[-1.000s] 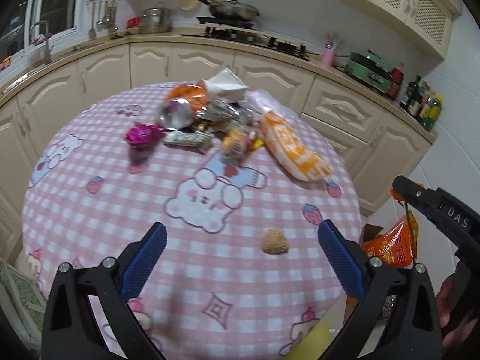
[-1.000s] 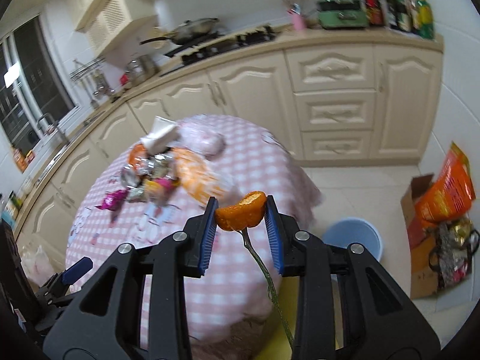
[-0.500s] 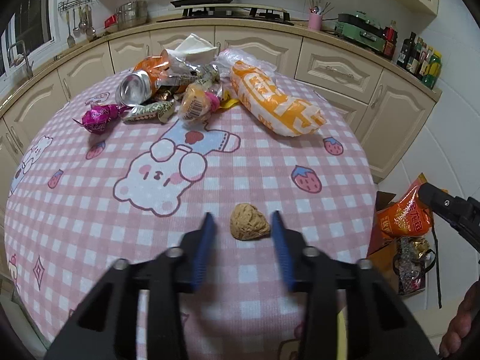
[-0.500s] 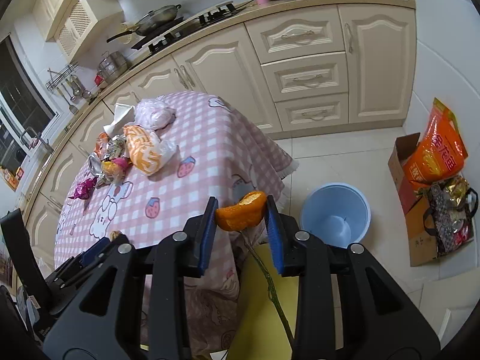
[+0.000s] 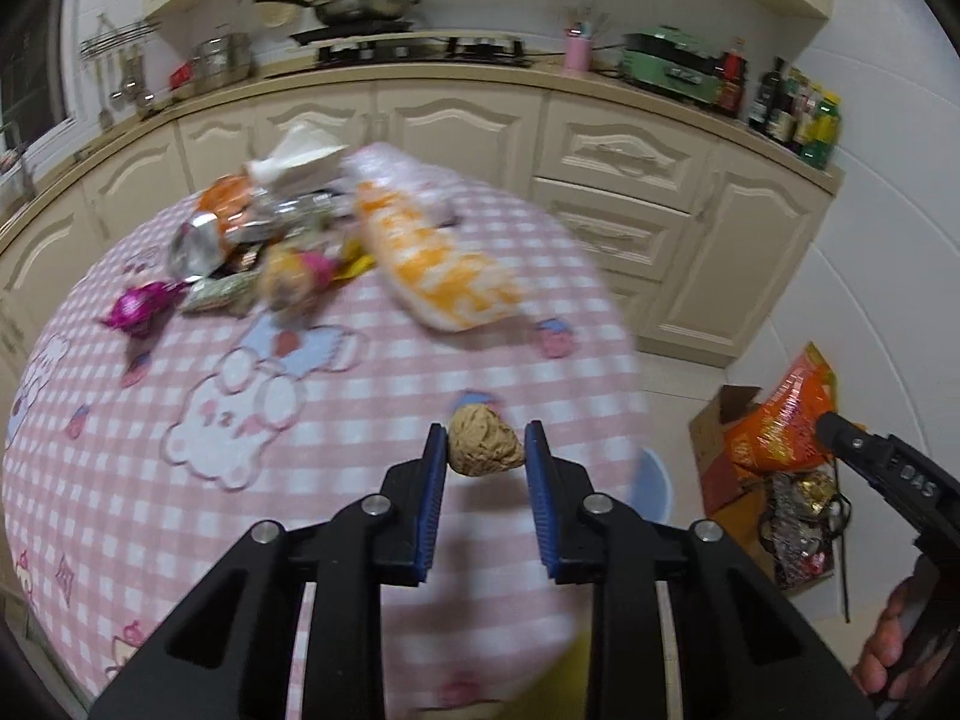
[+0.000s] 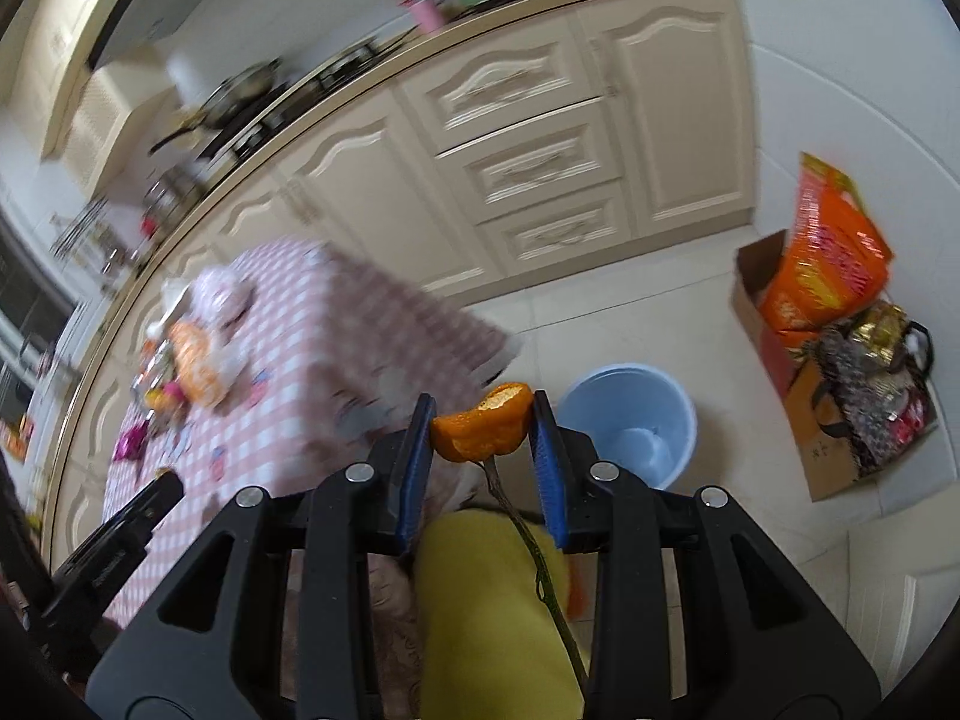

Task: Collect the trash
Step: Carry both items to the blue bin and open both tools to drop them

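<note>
Left gripper (image 5: 485,450): jaws closing, narrowed from fully spread a second ago; blue pads now pressing both sides of the brown walnut-like lump (image 5: 483,443), lifting it off the pink checked tablecloth (image 5: 360,396).

Right gripper (image 6: 483,429): gripping the orange peel piece (image 6: 485,427) as before, jaws partly closed on it, thin green stem (image 6: 534,552) trailing below.

Blue bin (image 6: 630,420): standing on the floor, just beyond the right gripper's tips and to their right; a second ago farther off to the right and lower in that view, now almost beneath the peel.

Remaining litter, relative to the tablecloth: lying at its far side in a heap, including the orange-and-white bag (image 5: 438,264), crushed can (image 5: 195,243), magenta wrapper (image 5: 141,306), white tissue (image 5: 294,159).

Cardboard box with orange bag (image 6: 822,276): sitting on the floor, well apart from the bin.

Reading: two pieces now in hand rather than one, peel nearing release over the bin, lump likely following; heap not yet cleared.
</note>
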### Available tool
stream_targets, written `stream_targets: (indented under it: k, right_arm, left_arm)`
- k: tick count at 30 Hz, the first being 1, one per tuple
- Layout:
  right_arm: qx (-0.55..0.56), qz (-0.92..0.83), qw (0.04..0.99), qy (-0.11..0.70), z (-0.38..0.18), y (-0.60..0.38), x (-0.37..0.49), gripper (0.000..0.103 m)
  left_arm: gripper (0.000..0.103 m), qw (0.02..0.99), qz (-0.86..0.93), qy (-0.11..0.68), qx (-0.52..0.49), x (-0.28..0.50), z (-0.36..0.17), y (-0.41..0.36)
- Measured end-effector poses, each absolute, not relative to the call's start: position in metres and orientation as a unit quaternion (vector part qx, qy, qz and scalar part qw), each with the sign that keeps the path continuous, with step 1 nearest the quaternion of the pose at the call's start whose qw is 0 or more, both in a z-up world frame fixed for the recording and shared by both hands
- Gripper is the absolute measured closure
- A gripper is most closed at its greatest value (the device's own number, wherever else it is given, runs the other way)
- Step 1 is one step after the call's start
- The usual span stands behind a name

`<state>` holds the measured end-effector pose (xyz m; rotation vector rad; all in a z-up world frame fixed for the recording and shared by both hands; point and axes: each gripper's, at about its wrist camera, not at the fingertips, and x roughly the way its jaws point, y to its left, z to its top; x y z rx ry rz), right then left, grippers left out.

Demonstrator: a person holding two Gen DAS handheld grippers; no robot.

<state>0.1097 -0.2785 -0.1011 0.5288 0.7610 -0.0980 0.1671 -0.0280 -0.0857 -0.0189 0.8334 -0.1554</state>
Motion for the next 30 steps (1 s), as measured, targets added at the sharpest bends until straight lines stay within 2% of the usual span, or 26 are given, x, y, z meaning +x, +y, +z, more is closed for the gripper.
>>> stream_targets:
  k: [6, 21, 23, 25, 30]
  right_arm:
    - [0.279, -0.117, 0.886, 0.352, -0.109, -0.337, 0.092, 0.072]
    - [0.325, -0.195, 0.838, 0.393, -0.17, -0.423, 0.094, 0.071]
    - [0.33, -0.2, 0.834, 0.395, -0.174, -0.428, 0.097, 0.071]
    - [0.33, -0.203, 0.83, 0.402, -0.178, -0.432, 0.102, 0.071]
    - [0.325, -0.194, 0.826, 0.418, -0.185, -0.429, 0.12, 0.071]
  left_arm:
    - [0.077, 0.906, -0.163, 0.391, 0.017, 0.164, -0.079, -0.098]
    - [0.076, 0.845, -0.25, 0.468, 0.073, 0.214, -0.143, -0.243]
    - [0.069, 0.844, -0.241, 0.47, 0.093, 0.225, -0.15, -0.254]
    - [0.046, 0.844, -0.214, 0.481, 0.106, 0.239, -0.158, -0.262]
    - [0.043, 0.836, -0.195, 0.507, 0.079, 0.263, -0.164, -0.243]
